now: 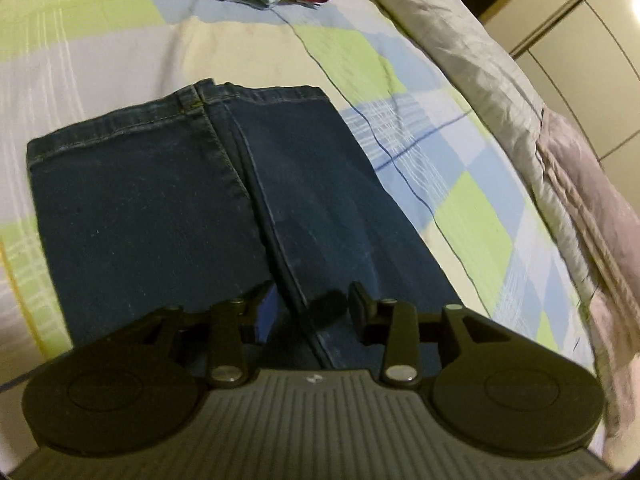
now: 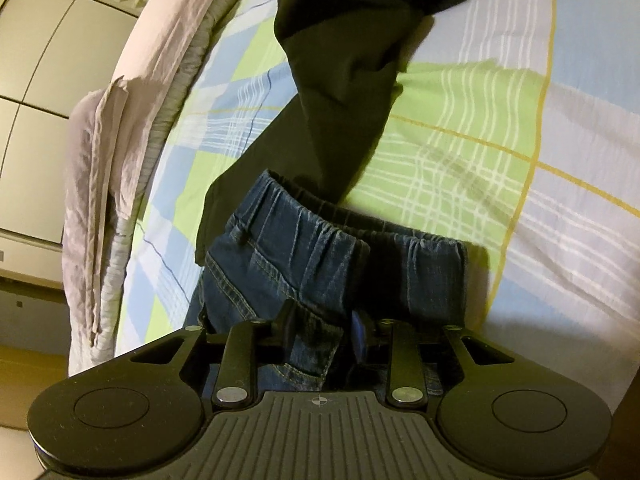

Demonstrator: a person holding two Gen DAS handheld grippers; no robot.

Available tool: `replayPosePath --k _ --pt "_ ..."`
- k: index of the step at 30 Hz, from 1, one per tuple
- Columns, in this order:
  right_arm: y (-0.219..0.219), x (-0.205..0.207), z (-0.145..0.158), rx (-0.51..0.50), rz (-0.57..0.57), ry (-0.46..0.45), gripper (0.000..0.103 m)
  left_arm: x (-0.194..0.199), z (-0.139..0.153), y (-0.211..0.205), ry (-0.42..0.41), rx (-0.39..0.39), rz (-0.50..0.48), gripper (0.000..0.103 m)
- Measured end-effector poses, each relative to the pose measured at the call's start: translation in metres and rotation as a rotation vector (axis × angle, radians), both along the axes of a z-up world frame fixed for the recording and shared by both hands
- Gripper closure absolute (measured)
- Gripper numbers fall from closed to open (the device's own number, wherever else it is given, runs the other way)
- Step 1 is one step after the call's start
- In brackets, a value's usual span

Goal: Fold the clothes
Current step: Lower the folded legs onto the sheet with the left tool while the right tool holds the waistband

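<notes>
Blue jeans (image 1: 192,200) flat on checked bedsheet (image 1: 460,208); rumpled quilt (image 1: 560,168) beside sheet, wardrobe doors (image 1: 580,40) beyond. Left gripper (image 1: 310,304) parted over jeans, holding nothing; right gripper (image 2: 320,332) pinching denim.

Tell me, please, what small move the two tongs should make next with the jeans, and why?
Probably lift the waistband forward with the right tongs, which pinch denim there, toward the leg hems. The jeans lie flat, legs together, and the left tongs straddle the seam, seemingly open.
</notes>
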State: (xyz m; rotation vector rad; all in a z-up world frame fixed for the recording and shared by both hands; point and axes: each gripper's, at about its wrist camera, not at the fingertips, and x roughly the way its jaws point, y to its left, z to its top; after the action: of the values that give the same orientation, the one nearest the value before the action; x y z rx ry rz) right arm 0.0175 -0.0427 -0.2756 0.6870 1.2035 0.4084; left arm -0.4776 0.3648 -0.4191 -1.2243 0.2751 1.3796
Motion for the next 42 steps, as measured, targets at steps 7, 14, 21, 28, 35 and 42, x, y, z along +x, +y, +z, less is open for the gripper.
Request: replayPosePath --k 7,14,21,28,35,42 --pt "0.001 0.0 -0.007 0.006 -0.02 -0.011 0.072 -0.003 -0.002 0.007 -0.041 0.054 -0.013 0.099" --pt "-0.001 0.005 0.043 0.021 0.032 -0.16 0.084 -0.015 0.071 -0.025 -0.018 0.248 -0.158 0.1" --pt "-0.017 -0.002 0.025 -0.13 0.071 -0.08 0.084 -0.03 0.038 -0.076 0.183 0.082 -0.218 0.1" --pt "-0.026 -0.012 0.047 -0.101 0.086 -0.149 0.085 -0.036 0.06 -0.091 0.189 0.151 -0.217 0.1" --pt "-0.024 -0.013 0.012 -0.204 0.091 -0.066 0.085 -0.028 0.031 -0.09 0.253 0.101 -0.2 0.1" --pt "-0.02 -0.013 0.016 -0.255 0.146 -0.093 0.084 -0.034 0.025 -0.096 0.227 0.071 -0.154 0.096"
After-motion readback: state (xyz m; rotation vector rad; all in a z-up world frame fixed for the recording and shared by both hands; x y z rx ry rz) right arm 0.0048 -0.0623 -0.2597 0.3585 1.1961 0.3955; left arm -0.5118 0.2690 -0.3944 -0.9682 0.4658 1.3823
